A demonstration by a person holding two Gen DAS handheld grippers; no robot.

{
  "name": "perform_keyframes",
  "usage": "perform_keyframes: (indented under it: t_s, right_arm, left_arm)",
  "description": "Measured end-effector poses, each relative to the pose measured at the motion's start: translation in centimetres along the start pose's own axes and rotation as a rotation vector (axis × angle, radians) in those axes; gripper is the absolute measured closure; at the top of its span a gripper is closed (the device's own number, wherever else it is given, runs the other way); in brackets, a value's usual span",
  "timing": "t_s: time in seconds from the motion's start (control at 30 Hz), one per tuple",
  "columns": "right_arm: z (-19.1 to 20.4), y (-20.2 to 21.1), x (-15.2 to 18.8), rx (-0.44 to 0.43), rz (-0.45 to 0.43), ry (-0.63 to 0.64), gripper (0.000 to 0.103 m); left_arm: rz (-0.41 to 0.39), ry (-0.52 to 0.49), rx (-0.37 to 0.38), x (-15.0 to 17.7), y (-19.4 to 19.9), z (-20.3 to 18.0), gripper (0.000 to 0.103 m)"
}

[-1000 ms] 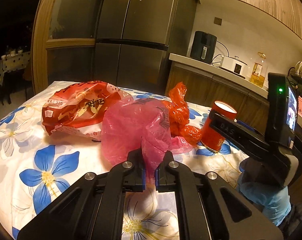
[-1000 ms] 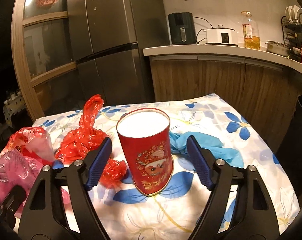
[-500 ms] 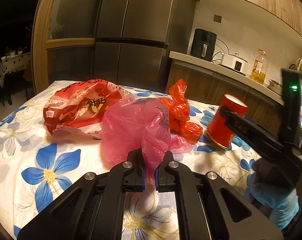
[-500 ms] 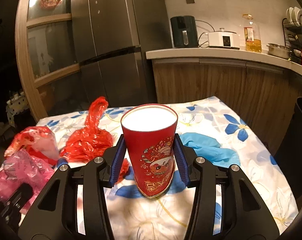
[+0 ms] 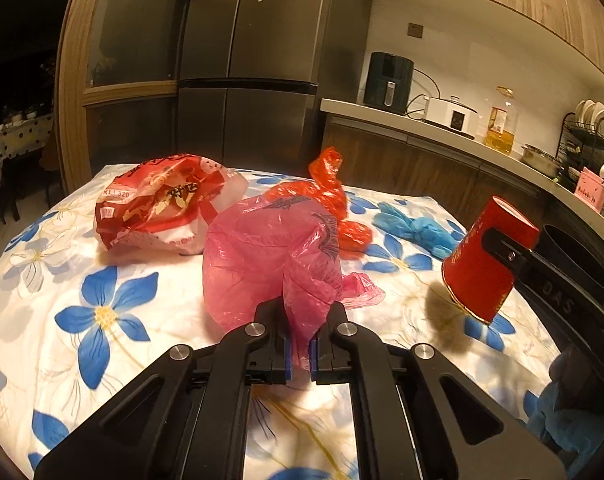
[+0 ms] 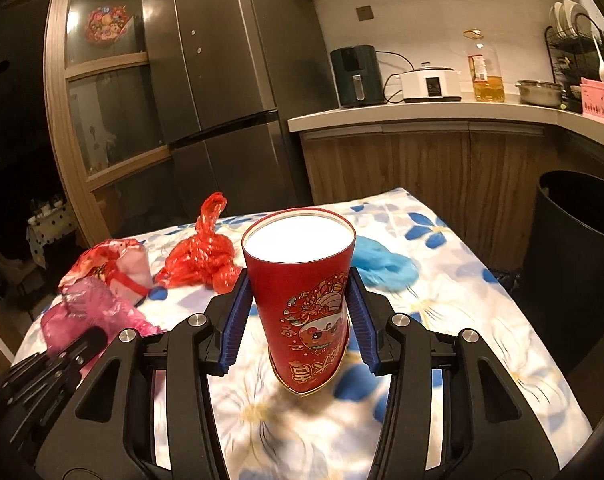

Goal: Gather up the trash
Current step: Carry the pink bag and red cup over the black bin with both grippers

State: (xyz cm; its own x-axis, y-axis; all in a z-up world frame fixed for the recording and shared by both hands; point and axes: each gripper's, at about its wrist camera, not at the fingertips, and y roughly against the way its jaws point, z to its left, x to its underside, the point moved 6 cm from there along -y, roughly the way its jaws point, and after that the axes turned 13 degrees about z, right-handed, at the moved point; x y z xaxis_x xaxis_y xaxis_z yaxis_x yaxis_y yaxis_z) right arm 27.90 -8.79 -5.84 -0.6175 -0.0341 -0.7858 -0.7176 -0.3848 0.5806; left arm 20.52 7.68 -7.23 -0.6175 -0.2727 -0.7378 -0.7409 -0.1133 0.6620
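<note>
The right hand-held gripper (image 6: 297, 316) clamps a red paper cup (image 6: 302, 288) by its sides, mouth up and tilted, lifted clear of the floral bench (image 6: 454, 280). The black trash bin (image 6: 574, 264) stands off the bench's right edge, just beyond the cup (so the right hand is the nearer one). The left hand-held gripper (image 5: 297, 354) is pinched nearly closed on a pink plastic bag (image 5: 269, 256) resting mid-bench, farther from the bin.

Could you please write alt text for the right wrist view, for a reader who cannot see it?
The right gripper clamps a red paper cup and holds it tilted above the floral tablecloth. Behind lie a red bag and blue gloves; a black bin stands right.
</note>
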Motion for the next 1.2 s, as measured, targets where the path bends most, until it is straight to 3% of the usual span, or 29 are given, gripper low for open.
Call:
perform_keyframes:
  t_s: [0.53, 1.2]
  right_arm:
    - [-2.8, 4.4, 1.8, 0.006, -0.024, -0.025, 0.057]
    - [-6.2, 6.4, 2.1, 0.028, -0.053, -0.066, 0.057]
  left_arm:
    - [0.005, -0.075, 0.063, 1.8, 1.8, -4.5, 0.097]
    - [0.011, -0.153, 0.098, 1.9, 1.4, -9.2, 0.098]
